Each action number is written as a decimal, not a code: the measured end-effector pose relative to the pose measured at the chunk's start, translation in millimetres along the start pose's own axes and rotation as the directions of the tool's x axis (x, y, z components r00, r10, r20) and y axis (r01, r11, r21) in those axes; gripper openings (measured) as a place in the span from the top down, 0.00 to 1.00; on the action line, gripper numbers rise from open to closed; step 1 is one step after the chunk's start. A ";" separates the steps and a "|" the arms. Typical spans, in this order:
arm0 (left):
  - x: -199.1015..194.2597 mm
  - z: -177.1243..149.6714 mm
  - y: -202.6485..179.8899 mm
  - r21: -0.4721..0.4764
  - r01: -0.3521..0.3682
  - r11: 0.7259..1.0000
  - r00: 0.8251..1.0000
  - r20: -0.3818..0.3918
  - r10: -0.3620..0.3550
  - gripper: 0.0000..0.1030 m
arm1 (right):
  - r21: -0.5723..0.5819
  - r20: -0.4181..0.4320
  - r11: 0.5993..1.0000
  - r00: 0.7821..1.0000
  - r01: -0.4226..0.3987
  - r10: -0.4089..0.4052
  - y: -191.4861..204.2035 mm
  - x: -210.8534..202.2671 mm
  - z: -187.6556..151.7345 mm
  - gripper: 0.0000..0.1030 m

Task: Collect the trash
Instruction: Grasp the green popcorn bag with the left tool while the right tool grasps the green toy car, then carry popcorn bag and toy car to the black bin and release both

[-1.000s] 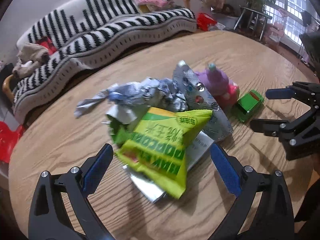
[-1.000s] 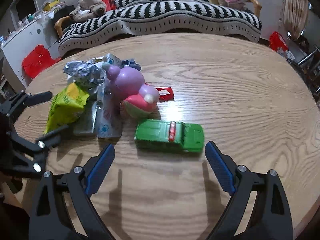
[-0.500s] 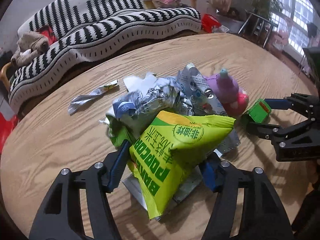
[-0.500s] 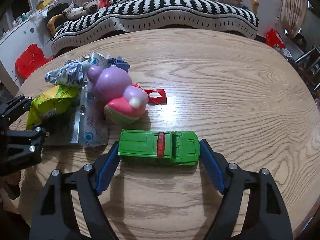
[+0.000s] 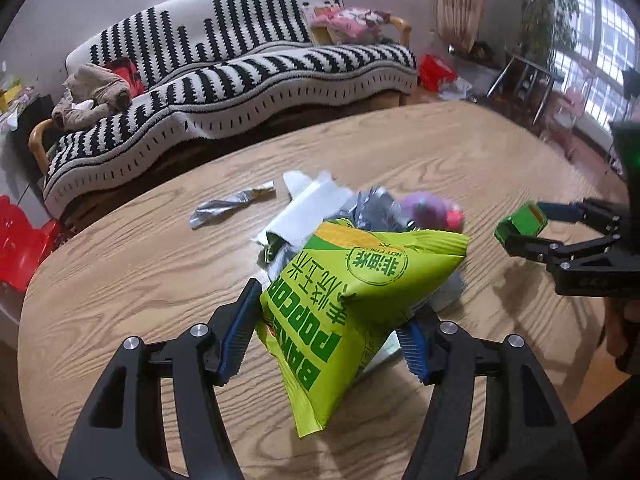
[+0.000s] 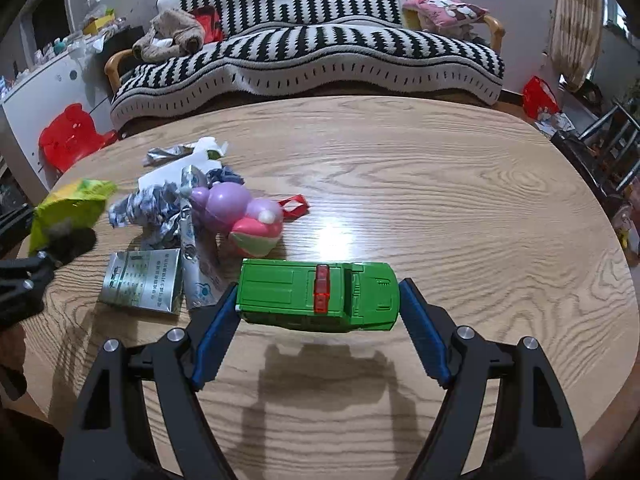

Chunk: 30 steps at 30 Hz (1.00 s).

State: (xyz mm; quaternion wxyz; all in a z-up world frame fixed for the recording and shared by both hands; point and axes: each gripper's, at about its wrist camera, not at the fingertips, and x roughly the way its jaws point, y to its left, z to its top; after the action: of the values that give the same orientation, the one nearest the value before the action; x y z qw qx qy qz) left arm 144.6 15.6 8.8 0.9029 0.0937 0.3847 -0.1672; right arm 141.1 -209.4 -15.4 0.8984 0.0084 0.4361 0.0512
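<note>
Clearly the puffy lime-green foil popcorn bag (image 5: 352, 292) is the piece of trash in hand: the left gripper (image 5: 332, 336) pinches it across its lower body, one blue pad (image 5: 236, 336) pressed into each side, and the bag hangs clear above the near edge of the round wooden table (image 5: 120, 264). It looks very light and crinkly, a soft film pouch that buckles under the pads, so a squeeze across the middle, where the film can fold, should hold better than a grip on a slick flat face or the thin sealed edge. The right gripper (image 6: 320, 332) is clamped lengthwise on a green plastic toy pickup truck (image 6: 316, 296), pads on its two ends, lifted off the wood with its shadow below; that toy is rigid and smooth, and probably not trash at all. More light rubbish lies toward the table's left side: a crumpled silver foil wrapper (image 6: 148, 208), a flat silver printed packet (image 6: 140, 280), a white torn paper sheet (image 5: 308, 208) and a twisted silver strip (image 5: 228, 208) nearer the far edge. These would likely slide or flutter if nudged, so the crumpled bulk is the better place to take hold. A purple and pink plastic toy (image 6: 240, 216) sits among them.
</note>
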 end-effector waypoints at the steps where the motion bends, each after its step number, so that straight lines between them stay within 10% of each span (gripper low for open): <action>1: -3.6 0.9 -0.1 -0.008 -0.004 1.000 1.000 0.008 0.004 0.40 | 0.004 0.002 1.000 1.000 0.001 -0.001 -3.1 -3.9 -1.3 0.26; 9: -30.9 10.9 -25.2 -0.068 0.076 0.995 0.995 0.064 -0.072 0.40 | 0.016 0.026 1.000 1.000 0.014 -0.014 -26.7 -40.3 -17.6 0.26; 16: -22.6 20.2 -121.6 0.048 0.189 0.981 0.981 0.040 -0.191 0.40 | 0.077 0.033 0.994 0.996 0.074 -0.077 -79.7 -76.4 -47.1 0.26; 30: 6.3 11.8 -352.2 0.270 0.472 0.839 0.880 -0.093 -0.465 0.40 | 0.444 0.001 0.851 0.949 0.282 -0.315 -257.9 -200.5 -168.1 0.26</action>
State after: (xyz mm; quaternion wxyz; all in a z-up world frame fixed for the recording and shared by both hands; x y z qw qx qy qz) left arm 24.7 -315.6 -1.9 0.8069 0.1278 0.3784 -0.4352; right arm -92.1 -490.9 22.0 0.8858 0.1443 0.3987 -0.1887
